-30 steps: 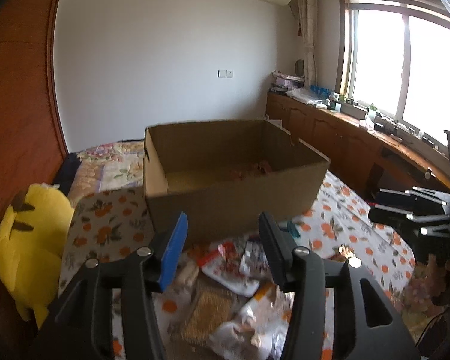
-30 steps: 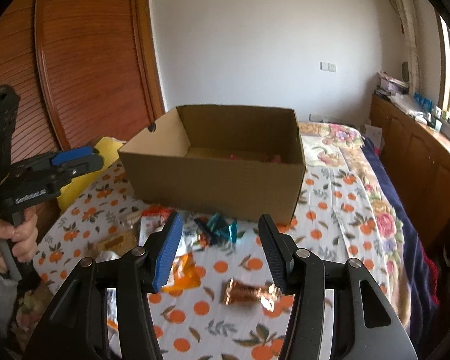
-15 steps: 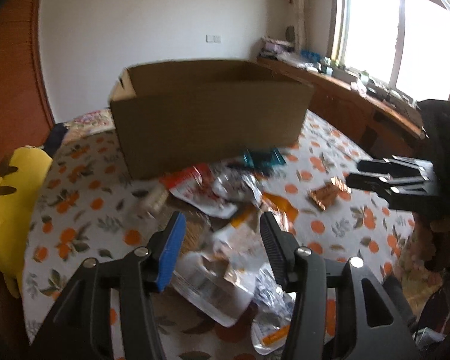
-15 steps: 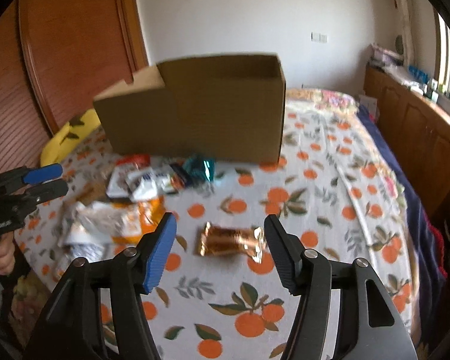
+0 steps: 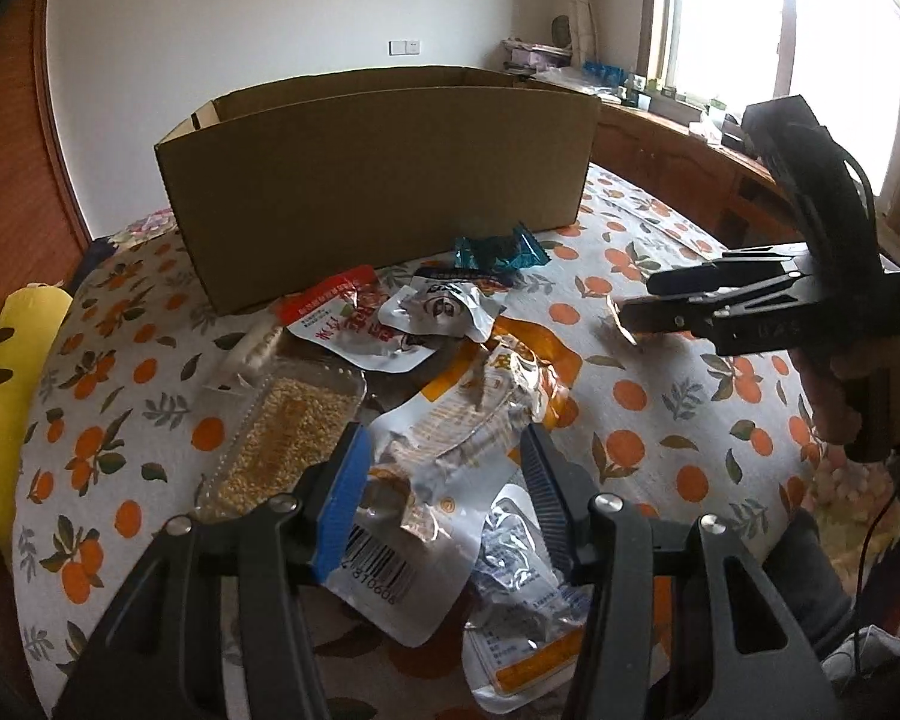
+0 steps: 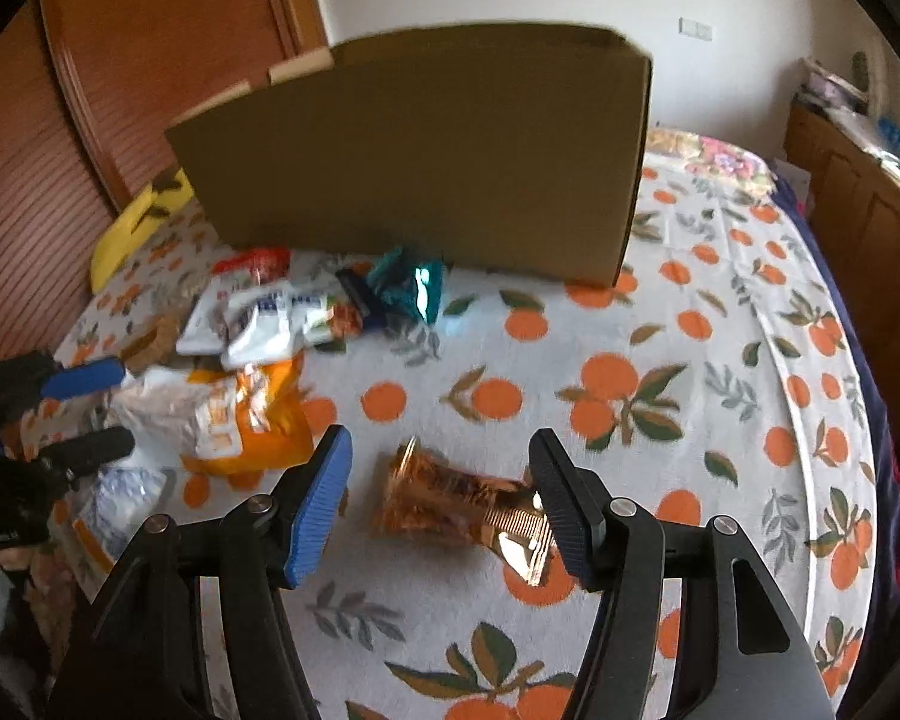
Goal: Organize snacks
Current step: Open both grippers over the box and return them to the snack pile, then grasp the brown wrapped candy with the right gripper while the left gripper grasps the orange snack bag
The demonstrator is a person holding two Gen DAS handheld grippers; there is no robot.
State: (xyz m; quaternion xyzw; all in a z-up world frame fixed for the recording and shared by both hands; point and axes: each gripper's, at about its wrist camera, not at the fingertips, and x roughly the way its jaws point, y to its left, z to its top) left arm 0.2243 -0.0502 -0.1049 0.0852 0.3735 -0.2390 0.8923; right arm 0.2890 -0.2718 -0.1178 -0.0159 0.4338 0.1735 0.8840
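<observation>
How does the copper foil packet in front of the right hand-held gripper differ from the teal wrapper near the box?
The copper foil packet lies alone on the orange-print cover; the teal wrapper sits by the cardboard box, at the edge of the snack pile. The copper packet lies between the right hand-held gripper's open fingers; nothing frames the teal wrapper. Both are shiny and crinkled.

I am seeing a copper foil packet lying flat on the orange-print cover, nearest me. Crinkled silver, white and orange packets are piling up to its left. A teal wrapper is lying farther off, just before the upright brown cardboard box.
</observation>
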